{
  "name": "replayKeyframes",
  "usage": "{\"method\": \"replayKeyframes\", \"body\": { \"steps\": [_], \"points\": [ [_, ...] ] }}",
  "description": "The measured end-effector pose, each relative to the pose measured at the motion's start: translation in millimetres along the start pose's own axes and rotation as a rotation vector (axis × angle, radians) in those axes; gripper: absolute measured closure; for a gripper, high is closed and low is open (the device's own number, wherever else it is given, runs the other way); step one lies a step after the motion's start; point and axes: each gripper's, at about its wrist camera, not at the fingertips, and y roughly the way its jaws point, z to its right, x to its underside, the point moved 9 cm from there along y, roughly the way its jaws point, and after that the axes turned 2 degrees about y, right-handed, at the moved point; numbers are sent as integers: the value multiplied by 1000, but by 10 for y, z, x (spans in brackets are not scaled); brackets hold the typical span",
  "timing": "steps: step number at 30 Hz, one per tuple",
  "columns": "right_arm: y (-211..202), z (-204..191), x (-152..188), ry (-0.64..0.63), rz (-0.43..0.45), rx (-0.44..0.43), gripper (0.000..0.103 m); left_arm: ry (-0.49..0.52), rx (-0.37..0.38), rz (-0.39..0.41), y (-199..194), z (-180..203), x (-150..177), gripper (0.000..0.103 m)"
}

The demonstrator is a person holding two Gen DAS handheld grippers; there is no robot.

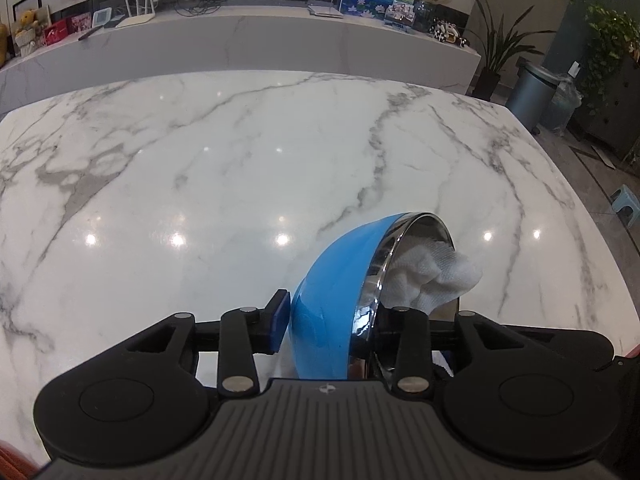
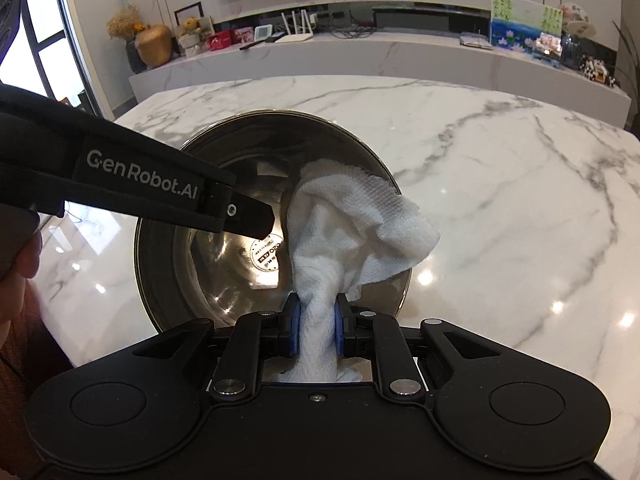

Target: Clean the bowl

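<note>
In the left wrist view, the marble table (image 1: 200, 168) fills most of the frame, glossy and dotted with lamp reflections. The left gripper (image 1: 332, 320) sits low in the middle. Its left finger (image 1: 279, 318), with a blue pad, stands just clear of the bowl (image 1: 332, 280), a narrow gap showing between pad and blue wall. The right finger is hidden behind the rim, so the claw reads as released around the bowl's wall, not pressing it on the side that shows. The bowl is tipped on its side, blue outside to the left, steel rim and inside facing right. A white cloth (image 1: 432, 272) spills out of its mouth to the right. Beyond the table's right edge stand a grey bin (image 1: 532, 96) and a small stool (image 1: 626, 204).

In the right wrist view, a hand (image 2: 20, 256) shows at the left edge, holding the black body of the left gripper (image 2: 264, 220), which reaches in from the left; one finger ends inside the bowl (image 2: 180, 264), over its steel wall. The bowl lies tipped toward the camera on the table (image 2: 520, 200), a round label visible on its bottom. The cloth (image 2: 360, 216) lies in the bowl's right half and hangs over the right rim. Its twisted lower end runs between the blue pads of the right gripper (image 2: 316, 330), which is clenched on it.
</note>
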Motion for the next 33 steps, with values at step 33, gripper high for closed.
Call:
{"method": "replayKeyframes", "body": {
  "steps": [33],
  "points": [
    [38,-11,-72,-86,35,87,89,59,-74,-13,36,-69,38,83]
  ]
}}
